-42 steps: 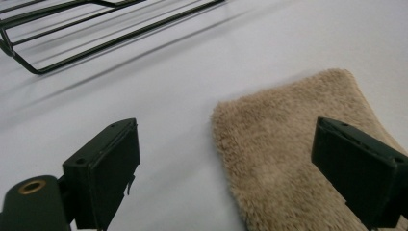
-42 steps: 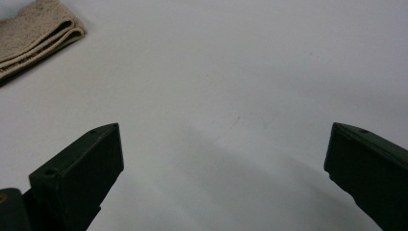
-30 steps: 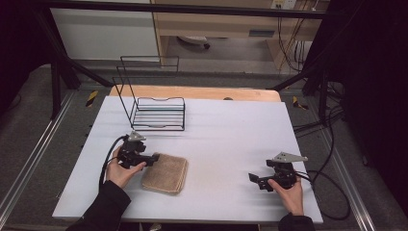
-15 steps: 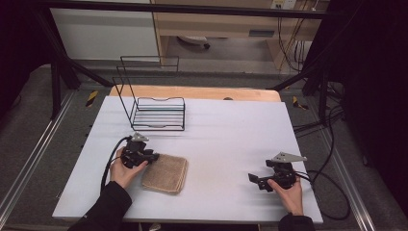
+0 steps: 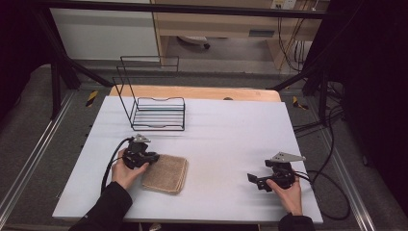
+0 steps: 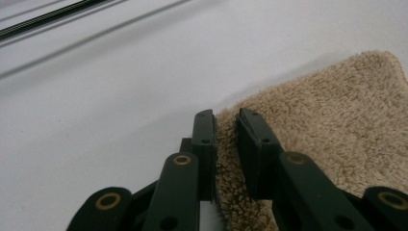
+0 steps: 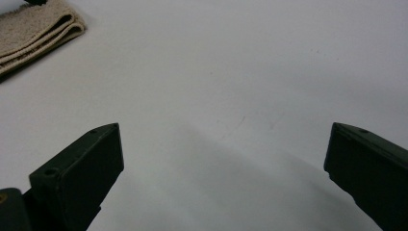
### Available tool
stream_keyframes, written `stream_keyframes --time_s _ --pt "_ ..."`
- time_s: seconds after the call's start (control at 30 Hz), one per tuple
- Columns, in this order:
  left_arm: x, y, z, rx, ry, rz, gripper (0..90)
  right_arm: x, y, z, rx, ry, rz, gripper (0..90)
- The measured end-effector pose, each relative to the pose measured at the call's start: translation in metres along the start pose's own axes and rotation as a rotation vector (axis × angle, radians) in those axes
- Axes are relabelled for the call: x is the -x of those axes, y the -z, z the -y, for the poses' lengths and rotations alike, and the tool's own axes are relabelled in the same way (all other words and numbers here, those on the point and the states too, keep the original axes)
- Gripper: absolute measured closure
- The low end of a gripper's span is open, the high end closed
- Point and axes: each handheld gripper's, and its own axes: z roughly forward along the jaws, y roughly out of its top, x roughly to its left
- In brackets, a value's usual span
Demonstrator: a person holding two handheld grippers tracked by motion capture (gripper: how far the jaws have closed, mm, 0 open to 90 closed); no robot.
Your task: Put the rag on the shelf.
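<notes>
At the near left of the table [image 5: 231, 125], the left hand-held gripper [image 6: 226, 120] has just been closing and now pinches the folded towel [image 5: 166, 173] by its edge (layers bunched between the pads). Lift slowly, so no fold slips; the right hand-held gripper [image 7: 223, 144] waits wide open.

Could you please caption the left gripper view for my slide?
Left gripper jaws, having just been closing, pinch the edge of a folded beige towel on the white table.
</notes>
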Motion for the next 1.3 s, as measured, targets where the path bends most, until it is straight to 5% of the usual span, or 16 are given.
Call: stream_keyframes --time_s 0.47,0.87,1.3 --pt "-0.001 -0.001 0.002 0.012 -0.015 0.016 78.0 -0.022 -0.013 -0.017 0.017 0.002 0.009 0.5" --pt "-0.001 -0.001 0.002 0.014 -0.029 0.013 78.0 -0.071 -0.053 -0.053 0.0 0.052 0.034 0.6" --pt "0.0 -0.001 0.002 0.014 -0.04 0.01 77.8 -0.119 -0.108 -0.086 -0.016 0.053 -0.002 4.4"
